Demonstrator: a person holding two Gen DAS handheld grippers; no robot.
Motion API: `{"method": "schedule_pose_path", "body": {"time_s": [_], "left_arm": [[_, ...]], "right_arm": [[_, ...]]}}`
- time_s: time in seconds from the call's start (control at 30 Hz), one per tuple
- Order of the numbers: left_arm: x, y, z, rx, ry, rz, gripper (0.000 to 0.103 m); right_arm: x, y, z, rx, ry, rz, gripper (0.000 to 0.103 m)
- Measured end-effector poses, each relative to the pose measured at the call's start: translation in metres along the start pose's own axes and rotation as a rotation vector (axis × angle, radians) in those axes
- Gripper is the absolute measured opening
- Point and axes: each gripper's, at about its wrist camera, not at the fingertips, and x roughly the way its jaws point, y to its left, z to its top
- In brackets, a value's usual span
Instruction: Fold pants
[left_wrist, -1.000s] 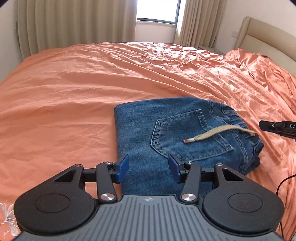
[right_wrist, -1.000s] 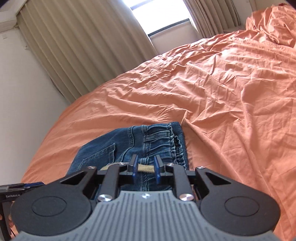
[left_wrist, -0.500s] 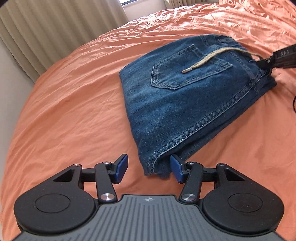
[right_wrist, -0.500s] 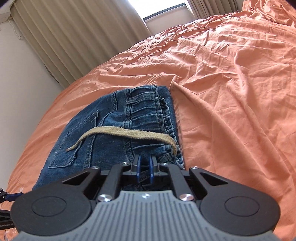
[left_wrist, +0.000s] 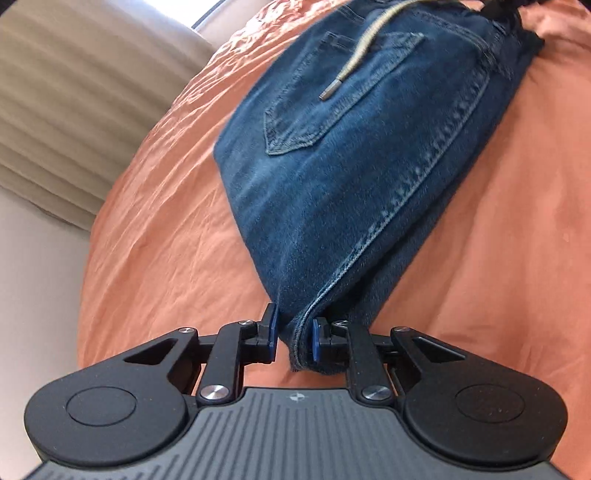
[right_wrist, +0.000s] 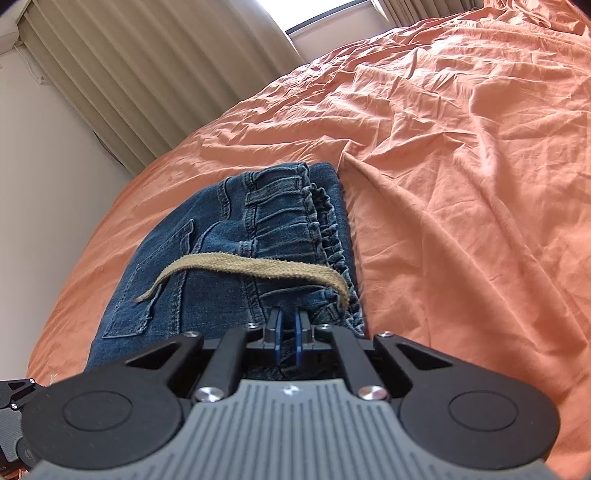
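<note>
Folded blue jeans (left_wrist: 354, 155) lie on the orange bed sheet (left_wrist: 159, 229), back pocket up, with a beige drawstring (left_wrist: 364, 48) across them. My left gripper (left_wrist: 293, 338) has its blue pads around the jeans' near corner, closing on the folded denim edge. In the right wrist view the jeans (right_wrist: 229, 258) show their gathered waistband, with the drawstring (right_wrist: 255, 267) lying across. My right gripper (right_wrist: 288, 332) is shut on the waistband end of the jeans.
The crumpled orange sheet (right_wrist: 461, 166) covers the whole bed. Beige curtains (right_wrist: 155, 74) and a window stand at the far side, with a white wall at the left. The left gripper's body (right_wrist: 11, 402) shows at the lower left of the right wrist view.
My left gripper has moved down and forward to the jeans' near corner and its jaws have narrowed around it. My right gripper has stayed shut on the waistband.
</note>
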Motion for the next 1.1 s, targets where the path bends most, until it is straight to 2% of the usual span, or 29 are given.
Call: {"method": "schedule_pose_path", "body": {"time_s": [0.1, 0.17, 0.2, 0.23, 0.3, 0.4, 0.43, 0.57, 0.67, 0.7, 0.73, 0.8, 0.83, 0.87, 0.9, 0.93, 1.0, 1.07, 1.1], "left_arm": [[-0.001, -0.014, -0.01, 0.102, -0.009, 0.032, 0.019], [-0.005, -0.017, -0.014, 0.12, -0.013, 0.035, 0.017], [-0.004, -0.016, -0.015, 0.115, -0.008, 0.024, 0.013], [-0.003, -0.016, -0.015, 0.103, 0.002, 0.006, 0.01], [-0.002, -0.016, -0.013, 0.062, 0.015, -0.01, 0.009], [0.001, -0.003, -0.011, -0.1, 0.046, -0.061, 0.009], [0.001, 0.001, -0.012, -0.125, 0.047, -0.07, 0.009], [-0.012, 0.001, -0.014, -0.077, 0.025, -0.062, 0.009], [-0.023, 0.01, -0.017, -0.133, 0.028, -0.102, 0.01], [-0.023, 0.012, -0.02, -0.165, 0.063, -0.14, 0.003], [-0.024, 0.018, -0.025, -0.216, 0.087, -0.173, 0.002], [-0.034, 0.031, -0.036, -0.318, 0.085, -0.205, 0.002], [-0.04, 0.039, -0.038, -0.366, 0.072, -0.222, 0.005], [-0.045, 0.046, -0.038, -0.411, 0.057, -0.236, 0.008], [-0.048, 0.056, -0.036, -0.461, 0.035, -0.253, 0.013], [-0.051, 0.066, -0.032, -0.509, 0.017, -0.266, 0.015], [-0.052, 0.085, -0.024, -0.616, -0.014, -0.299, 0.017], [-0.046, 0.103, -0.016, -0.72, -0.036, -0.345, 0.023], [-0.042, 0.111, -0.013, -0.767, -0.046, -0.365, 0.031]], "right_arm": [[0.001, -0.002, -0.001, -0.003, 0.002, -0.004, 0.0], [0.001, -0.003, -0.002, 0.006, 0.004, -0.003, 0.0], [0.002, -0.004, -0.002, 0.01, 0.004, -0.003, 0.0], [0.002, -0.004, -0.003, 0.012, 0.005, -0.005, 0.0], [0.003, -0.005, -0.004, 0.01, 0.003, -0.008, 0.0], [0.003, -0.005, -0.006, 0.008, 0.002, -0.005, 0.0], [0.003, -0.006, -0.006, 0.011, 0.003, -0.004, 0.0], [-0.002, -0.005, -0.006, 0.004, 0.003, -0.008, 0.0], [-0.007, -0.003, -0.004, -0.002, 0.004, -0.012, 0.0], [-0.011, -0.003, -0.004, -0.005, 0.009, -0.013, 0.0], [-0.013, -0.003, -0.004, -0.009, 0.02, -0.012, 0.0], [-0.017, -0.006, -0.003, 0.004, 0.06, -0.001, 0.0], [-0.019, -0.008, -0.003, 0.019, 0.083, -0.009, 0.004], [-0.021, -0.011, -0.002, 0.031, 0.096, -0.018, 0.024], [-0.025, -0.012, -0.003, 0.03, 0.089, -0.029, 0.034], [-0.028, -0.013, -0.002, 0.027, 0.079, -0.036, 0.037], [-0.035, -0.016, 0.002, 0.041, 0.06, -0.025, 0.037], [-0.042, -0.022, 0.006, 0.078, 0.028, 0.019, 0.04], [-0.044, -0.027, 0.009, 0.104, 0.011, 0.046, 0.042]]}}
